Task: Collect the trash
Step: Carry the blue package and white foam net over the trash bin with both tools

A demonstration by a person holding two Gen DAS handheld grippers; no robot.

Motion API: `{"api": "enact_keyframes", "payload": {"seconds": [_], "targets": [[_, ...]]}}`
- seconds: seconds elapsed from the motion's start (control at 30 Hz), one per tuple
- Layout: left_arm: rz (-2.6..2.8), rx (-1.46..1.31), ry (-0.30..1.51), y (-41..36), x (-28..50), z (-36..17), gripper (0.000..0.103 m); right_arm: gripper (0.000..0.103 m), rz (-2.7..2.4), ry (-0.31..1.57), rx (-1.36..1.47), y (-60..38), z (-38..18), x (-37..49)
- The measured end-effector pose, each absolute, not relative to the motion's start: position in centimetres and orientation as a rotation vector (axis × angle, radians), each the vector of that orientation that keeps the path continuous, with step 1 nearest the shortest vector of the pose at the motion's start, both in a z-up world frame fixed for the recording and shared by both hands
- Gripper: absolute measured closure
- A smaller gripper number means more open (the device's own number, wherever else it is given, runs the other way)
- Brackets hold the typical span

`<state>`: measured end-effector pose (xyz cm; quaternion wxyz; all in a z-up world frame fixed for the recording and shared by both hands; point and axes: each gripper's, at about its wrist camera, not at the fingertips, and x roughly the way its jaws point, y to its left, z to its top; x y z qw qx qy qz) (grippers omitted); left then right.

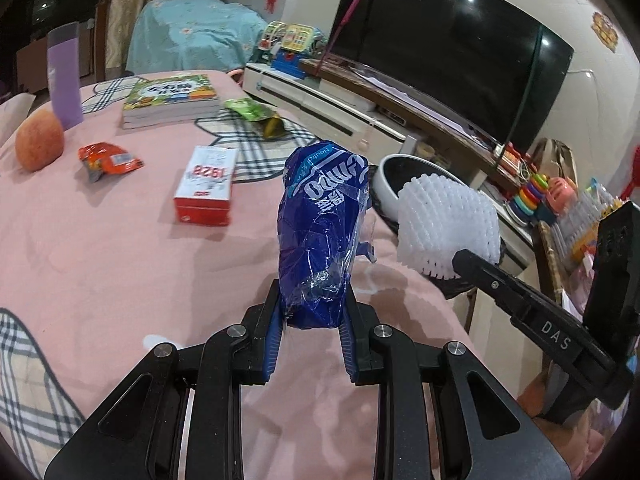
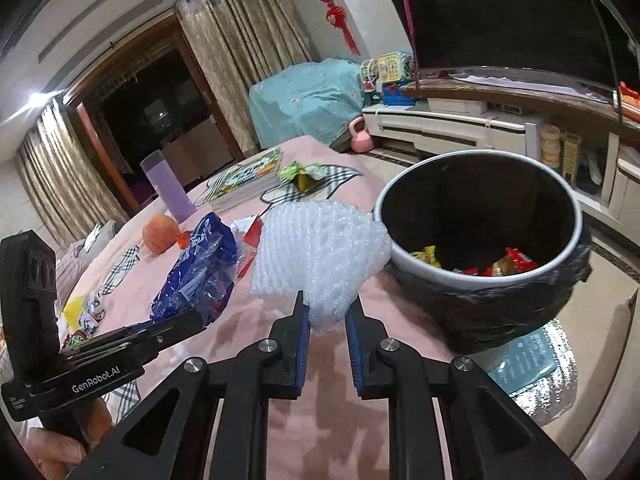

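Note:
My left gripper (image 1: 312, 304) is shut on a crumpled blue plastic wrapper (image 1: 324, 232) and holds it above the pink tablecloth (image 1: 100, 264); the wrapper also shows in the right wrist view (image 2: 196, 276). My right gripper (image 2: 326, 312) is shut on a white foam fruit net (image 2: 320, 256), also visible in the left wrist view (image 1: 448, 228), held just left of the trash bin (image 2: 480, 280). The bin has a white rim, a black bag and several wrappers inside. An orange wrapper (image 1: 108, 158) and a green wrapper (image 1: 256, 114) lie on the table.
On the table stand a red-and-white box (image 1: 206, 186), a stack of books (image 1: 172, 100), a purple cup (image 1: 64, 76) and a peach (image 1: 40, 140). More small wrappers (image 2: 84, 316) lie at the left edge. A TV (image 1: 452, 48) and low cabinet stand behind the bin.

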<state>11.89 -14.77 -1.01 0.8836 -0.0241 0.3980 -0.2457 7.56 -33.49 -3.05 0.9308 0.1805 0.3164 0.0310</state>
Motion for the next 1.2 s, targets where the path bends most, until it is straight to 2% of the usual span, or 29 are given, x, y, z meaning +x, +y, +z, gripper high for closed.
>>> {"api": "enact_keyframes", "payload": {"seconds": [1.2], "targets": [[-0.63, 0.067, 0.818, -22.9, 13.2, 0.3, 0.079, 0.086, -0.069, 0.614, 0.414, -40.7, -2.8, 5.6]]}}
